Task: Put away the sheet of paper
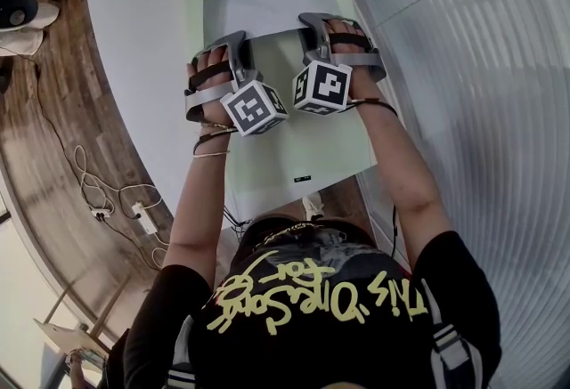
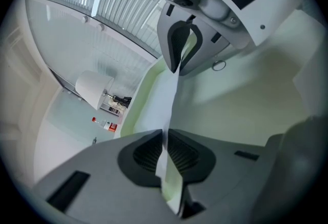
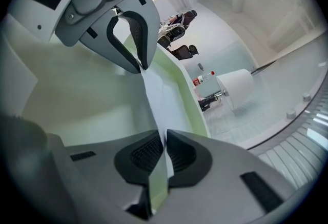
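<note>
Both grippers are clamped down here. In the left gripper (image 2: 165,152) view, the fingers (image 2: 143,152) are squeezed together on a thin edge of the sheet of paper (image 2: 171,96). The sheet stands up on its edge and runs straight out from between the pads to the right gripper (image 2: 178,59), which is nipping the same edge further along. The right gripper view shows the same thing mirrored: pads closed tight on the sheet, no gap on either side.

The strip caught in the fingers looks white with a pale green layer against it. I honestly can't tell if that's only the paper or if a flap of the green folder (image 1: 331,156) is pinched along with it.

From the head view, the two grippers sit side by side, close together, over the middle of that folder. The folder lies on the white counter (image 1: 134,22). The pinched edge runs between the two sets of fingers, raised off the folder's surface.
</note>
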{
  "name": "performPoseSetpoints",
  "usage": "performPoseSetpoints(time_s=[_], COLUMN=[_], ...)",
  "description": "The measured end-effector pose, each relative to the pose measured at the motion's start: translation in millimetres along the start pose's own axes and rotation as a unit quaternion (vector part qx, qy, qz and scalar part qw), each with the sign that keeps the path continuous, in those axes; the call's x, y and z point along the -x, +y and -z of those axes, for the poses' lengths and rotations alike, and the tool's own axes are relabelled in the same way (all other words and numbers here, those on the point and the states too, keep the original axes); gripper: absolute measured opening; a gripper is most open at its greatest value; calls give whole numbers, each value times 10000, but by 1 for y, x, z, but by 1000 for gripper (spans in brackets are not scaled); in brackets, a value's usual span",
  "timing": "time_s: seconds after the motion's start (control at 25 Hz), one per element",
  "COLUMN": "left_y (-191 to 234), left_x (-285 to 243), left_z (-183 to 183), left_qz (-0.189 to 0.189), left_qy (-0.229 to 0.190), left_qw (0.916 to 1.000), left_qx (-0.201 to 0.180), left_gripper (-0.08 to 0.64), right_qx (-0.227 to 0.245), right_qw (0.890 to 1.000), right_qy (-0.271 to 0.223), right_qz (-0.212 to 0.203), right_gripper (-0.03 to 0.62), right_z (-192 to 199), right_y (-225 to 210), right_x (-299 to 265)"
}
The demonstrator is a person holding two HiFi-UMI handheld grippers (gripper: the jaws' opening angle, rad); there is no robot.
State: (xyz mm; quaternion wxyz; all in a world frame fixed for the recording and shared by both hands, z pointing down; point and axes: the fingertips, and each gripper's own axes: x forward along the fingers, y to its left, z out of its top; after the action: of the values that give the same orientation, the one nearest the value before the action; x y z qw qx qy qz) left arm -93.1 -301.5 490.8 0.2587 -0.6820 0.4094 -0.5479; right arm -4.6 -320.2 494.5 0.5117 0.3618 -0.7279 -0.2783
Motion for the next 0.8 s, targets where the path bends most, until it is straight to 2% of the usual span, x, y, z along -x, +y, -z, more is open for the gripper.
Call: performPoseSetpoints(time_s=[0.24,0.32,0.44,0.8], left_y=[-3,-2,1,-12], left_x=[20,16,12,16], left_z=[3,1,-3,3], left_qz=[-81,-39,92,333], left_qy=[-147,-167,-149,-108], left_qw=[9997,9996,9994,9987], left_qx=[161,207,295,359], left_gripper=[27,70,133,213], right_qx=[-210,-316,-472,-461], right_qw=[9997,9995,9988,9982], right_qy=[45,22,6,11], right_qz=[145,95,-139,-377], right_gripper=[11,19,128,199], right_z=[-3,-2,1,3], right_y=[4,3,0,18], right_x=[17,14,11,17])
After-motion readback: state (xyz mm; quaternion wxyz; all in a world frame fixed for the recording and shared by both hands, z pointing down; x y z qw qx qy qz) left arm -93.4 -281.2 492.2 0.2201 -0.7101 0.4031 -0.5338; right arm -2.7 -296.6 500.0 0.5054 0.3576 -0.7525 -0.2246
